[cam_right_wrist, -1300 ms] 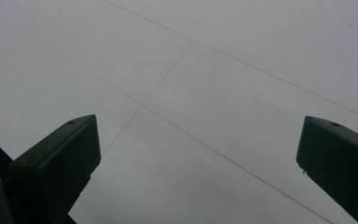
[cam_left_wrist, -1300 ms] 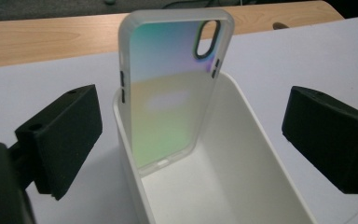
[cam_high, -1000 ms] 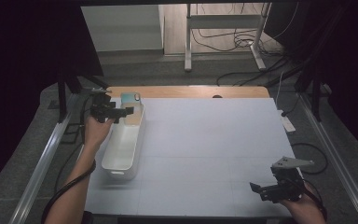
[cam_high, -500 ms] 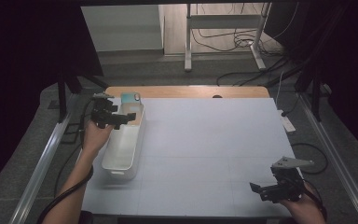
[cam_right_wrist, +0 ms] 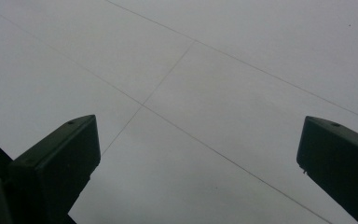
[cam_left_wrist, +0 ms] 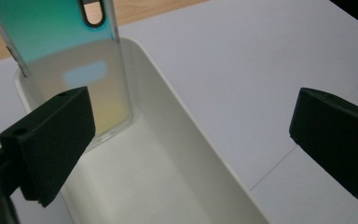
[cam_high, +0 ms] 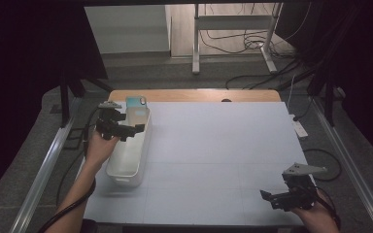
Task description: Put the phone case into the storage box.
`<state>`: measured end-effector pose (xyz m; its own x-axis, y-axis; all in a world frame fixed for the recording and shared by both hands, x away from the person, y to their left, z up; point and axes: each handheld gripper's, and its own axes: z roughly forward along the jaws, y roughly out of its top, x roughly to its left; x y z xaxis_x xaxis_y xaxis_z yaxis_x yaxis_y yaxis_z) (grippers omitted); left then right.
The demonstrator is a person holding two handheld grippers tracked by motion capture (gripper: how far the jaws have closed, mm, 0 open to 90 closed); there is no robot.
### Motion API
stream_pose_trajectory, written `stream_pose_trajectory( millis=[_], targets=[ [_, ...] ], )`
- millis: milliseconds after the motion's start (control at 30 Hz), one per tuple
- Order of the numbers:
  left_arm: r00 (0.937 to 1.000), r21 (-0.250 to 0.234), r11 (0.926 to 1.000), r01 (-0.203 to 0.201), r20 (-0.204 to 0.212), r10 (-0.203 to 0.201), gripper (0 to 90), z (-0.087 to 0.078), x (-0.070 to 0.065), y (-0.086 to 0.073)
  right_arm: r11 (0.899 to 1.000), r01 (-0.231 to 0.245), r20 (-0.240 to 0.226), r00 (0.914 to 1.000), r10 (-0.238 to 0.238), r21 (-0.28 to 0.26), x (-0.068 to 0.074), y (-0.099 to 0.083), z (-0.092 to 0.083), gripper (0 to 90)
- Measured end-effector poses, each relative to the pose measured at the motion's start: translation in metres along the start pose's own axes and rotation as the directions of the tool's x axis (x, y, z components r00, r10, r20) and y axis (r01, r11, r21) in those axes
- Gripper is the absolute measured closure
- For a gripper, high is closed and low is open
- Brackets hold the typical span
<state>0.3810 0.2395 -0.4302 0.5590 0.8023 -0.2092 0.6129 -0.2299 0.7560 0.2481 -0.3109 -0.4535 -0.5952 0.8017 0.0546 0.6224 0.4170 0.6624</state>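
A long white tub [cam_high: 128,145] lies at the table's left side. A phone case with a teal-to-pale sheen [cam_high: 137,108] leans upright against the tub's far end, its camera cutout at the top. In the left gripper view the phone case [cam_left_wrist: 70,60] stands just past the left jaw, inside the tub [cam_left_wrist: 168,154]. My left gripper [cam_high: 128,130] hovers over the tub's far half, open, with nothing between the jaws [cam_left_wrist: 191,140]. My right gripper [cam_high: 272,198] is low at the table's near right corner, open and empty [cam_right_wrist: 196,154].
A pale grey mat [cam_high: 223,155] covers the table, with a strip of bare wood [cam_high: 194,95] along the far edge. A metal stand [cam_high: 233,34] and cables [cam_high: 252,77] sit on the floor beyond. Rails [cam_high: 43,165] run along both sides.
My left gripper has drawn back slightly toward the near side over the tub, away from the phone case. The right gripper has stayed put.
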Motion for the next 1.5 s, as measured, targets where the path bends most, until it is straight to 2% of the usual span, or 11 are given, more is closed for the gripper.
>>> stream_pose_trajectory(
  millis=[633, 1500],
  targets=[
    [0.9984, -0.022, 0.9985, -0.049, 0.026, 0.050, 0.8, -0.018, -0.025, -0.019, 1.000, -0.003, 0.003, 1.0000, 0.003, -0.004, -0.001, 0.000, 0.000, 0.0],
    [0.9976, -0.033, 0.9978, -0.058, 0.037, 0.059, 1.2, -0.039, -0.042, -0.049, 1.000, -0.001, 0.005, 1.0000, 0.001, -0.005, 0.000, 0.000, 0.000, 0.0]
  ],
)
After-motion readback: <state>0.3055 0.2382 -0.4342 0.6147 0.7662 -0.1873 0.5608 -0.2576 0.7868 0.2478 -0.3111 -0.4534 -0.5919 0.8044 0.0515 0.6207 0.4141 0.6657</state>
